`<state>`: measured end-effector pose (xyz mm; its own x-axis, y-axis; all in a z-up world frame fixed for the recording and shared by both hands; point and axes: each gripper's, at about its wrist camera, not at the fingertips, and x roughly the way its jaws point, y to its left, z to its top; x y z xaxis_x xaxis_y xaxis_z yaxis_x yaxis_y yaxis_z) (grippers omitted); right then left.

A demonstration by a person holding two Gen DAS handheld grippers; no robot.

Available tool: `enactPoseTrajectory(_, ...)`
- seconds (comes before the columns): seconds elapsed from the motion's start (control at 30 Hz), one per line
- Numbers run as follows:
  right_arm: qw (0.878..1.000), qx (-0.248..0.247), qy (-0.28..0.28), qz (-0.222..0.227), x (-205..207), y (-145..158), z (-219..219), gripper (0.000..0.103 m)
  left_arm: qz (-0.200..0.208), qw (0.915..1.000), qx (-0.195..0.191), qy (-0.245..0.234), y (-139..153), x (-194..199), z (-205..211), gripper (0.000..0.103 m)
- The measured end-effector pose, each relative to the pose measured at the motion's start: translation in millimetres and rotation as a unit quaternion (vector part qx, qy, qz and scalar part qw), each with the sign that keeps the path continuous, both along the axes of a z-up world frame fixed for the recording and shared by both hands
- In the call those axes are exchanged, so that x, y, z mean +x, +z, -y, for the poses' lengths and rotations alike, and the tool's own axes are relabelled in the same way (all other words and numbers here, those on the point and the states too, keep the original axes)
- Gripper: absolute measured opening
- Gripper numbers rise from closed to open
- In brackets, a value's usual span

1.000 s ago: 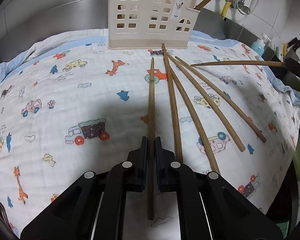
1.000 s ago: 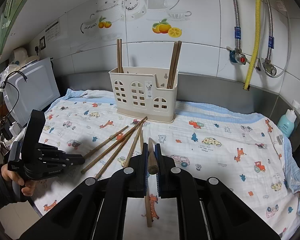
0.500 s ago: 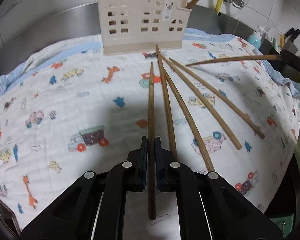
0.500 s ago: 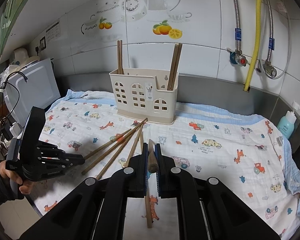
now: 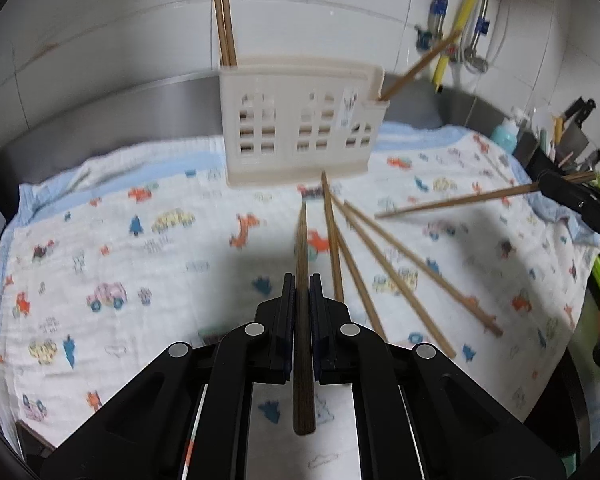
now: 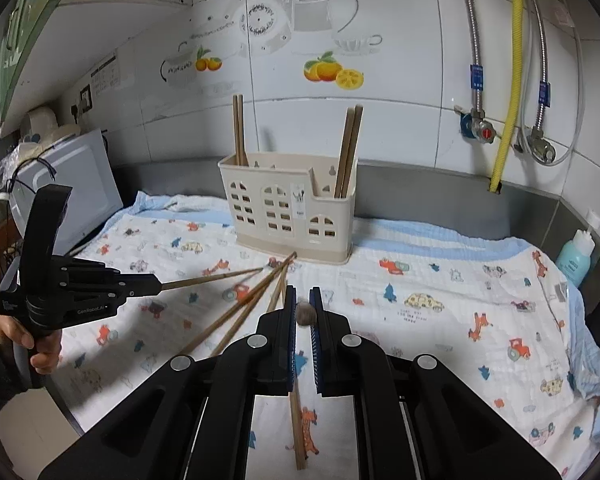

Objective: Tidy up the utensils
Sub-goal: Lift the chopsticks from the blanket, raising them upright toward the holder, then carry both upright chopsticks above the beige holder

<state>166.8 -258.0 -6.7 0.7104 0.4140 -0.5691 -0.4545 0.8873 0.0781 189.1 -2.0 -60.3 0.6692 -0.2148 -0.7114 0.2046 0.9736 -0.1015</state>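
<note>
The left tool (image 6: 156, 280) is gripping one wooden chopstick (image 5: 302, 280) between its closed jaws, holding it above the printed cloth (image 6: 440, 280) on the worktop. The right tool (image 6: 302, 312) is also closed on a second chopstick (image 6: 298, 432), whose tip is pointing toward the camera. Four loose chopsticks (image 5: 380, 264) are lying fanned out on the cloth, just in front of the beige utensil holder (image 6: 288, 212), which is already holding two pairs upright
</note>
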Motion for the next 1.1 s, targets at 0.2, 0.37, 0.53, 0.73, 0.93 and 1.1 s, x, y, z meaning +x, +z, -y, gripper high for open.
enactPoseTrajectory(0.2, 1.000, 0.010, 0.011, 0.006, 12.5, 20.3, -6.4, 0.007, 0.030, 0.9995, -0.003, -0.011, 17.2, 4.3, 3.0, 0.006)
enactPoseTrajectory(0.37, 0.999, 0.006, 0.026, 0.021, 22.1, 42.0, -18.5, 0.007, 0.043, 0.9989, -0.004, -0.017, 30.3, 11.4, 4.8, 0.006)
enactPoseTrajectory(0.53, 0.998, 0.001, 0.036, 0.044, 36.4, 72.0, -28.1, 0.007, 0.058, 0.9980, 0.003, -0.026, 53.7, 21.3, 8.0, 0.006)
enactPoseTrajectory(0.73, 0.997, -0.007, 0.043, 0.065, 58.0, 112.6, -32.4, 0.007, 0.083, 0.9957, 0.012, -0.039, 91.0, 33.9, 8.2, 0.006)
enactPoseTrajectory(0.93, 0.995, -0.017, 0.025, 0.092, 77.9, 144.1, -34.1, 0.007, 0.127, 0.9910, 0.023, -0.037, 133.5, 44.5, 6.5, 0.006)
enactPoseTrajectory(1.1, 0.996, -0.036, 0.012, 0.086, 101.5, 141.8, -42.5, 0.007, 0.170, 0.9851, 0.016, -0.019, 170.2, 60.0, 1.6, 0.006)
